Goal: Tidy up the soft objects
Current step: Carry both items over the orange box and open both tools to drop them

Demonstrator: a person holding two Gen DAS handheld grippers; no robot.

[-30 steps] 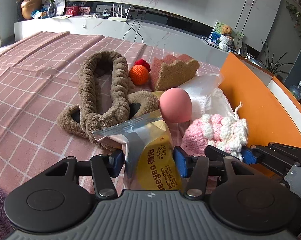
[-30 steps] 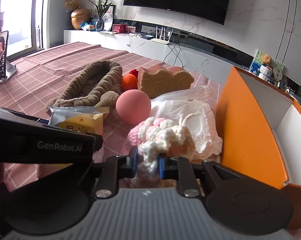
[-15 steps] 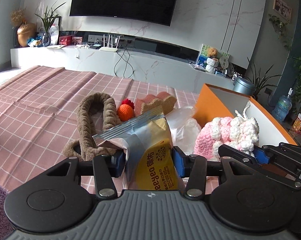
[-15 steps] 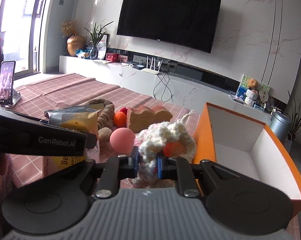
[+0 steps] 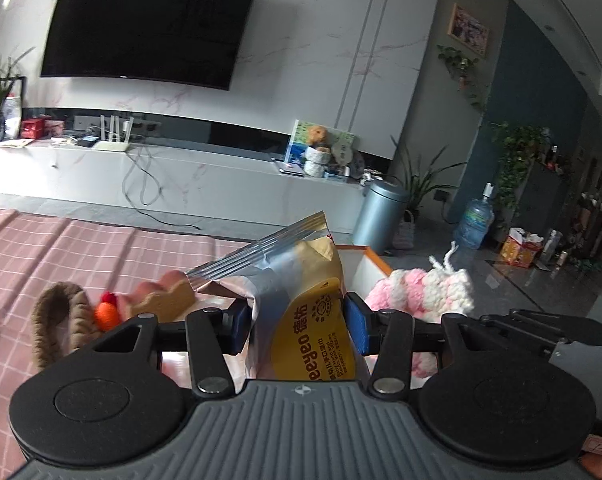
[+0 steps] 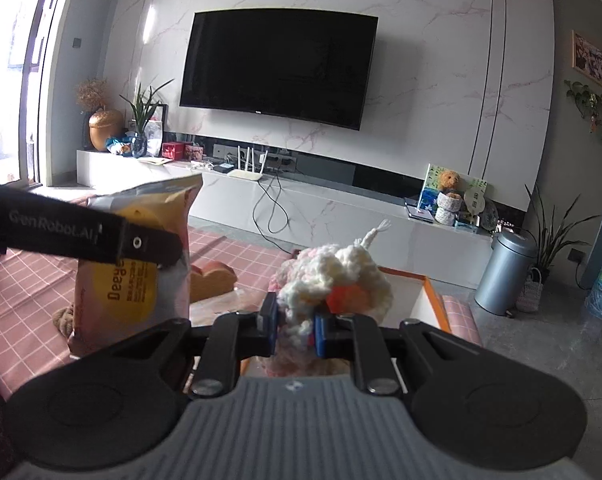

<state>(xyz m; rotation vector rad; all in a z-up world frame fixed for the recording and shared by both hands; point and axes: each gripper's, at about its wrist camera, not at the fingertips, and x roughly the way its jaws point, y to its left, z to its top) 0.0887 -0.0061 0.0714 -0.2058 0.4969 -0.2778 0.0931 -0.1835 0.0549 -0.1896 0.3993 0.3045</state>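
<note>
**Two grippers aloft, one soft thing pinched in each**

Two loads carried above the pink checked cloth (image 5: 41, 248). Left gripper (image 5: 299, 326) clamped about halfway on a yellow and silver snack bag (image 5: 301, 300), blue pads pressed into its sides, crimped top edge tilted up and to the left. Same bag seen from the right wrist view as well, upright at the left of the frame, partly crossed by the black body of the left gripper.

Right gripper (image 6: 295, 326) pinched nearly together on a pink and white crochet piece (image 6: 341, 276), yarn bulging over and past the narrow pads, a short white yarn tail sticking up from the top, an orange patch showing low on its right side. In the left wrist view, same crochet piece just to the right of the bag, a little farther off, near but apart from it.

Orange box (image 6: 433, 300) with a white inside just behind and below the crochet piece, only its near corner and part of its rim in view.

Left behind on the cloth, low at the left of the left wrist view: a brown plush band (image 5: 55, 316), a small orange knitted ball (image 5: 107, 316) just beside it, then a toast-shaped plush (image 5: 165, 300) touching or almost touching the ball; cannot tell which.

Beyond the cloth: a dark wall television (image 6: 277, 66), a long white cabinet (image 6: 341, 216), a grey bin (image 6: 503, 276) on the floor.
</note>
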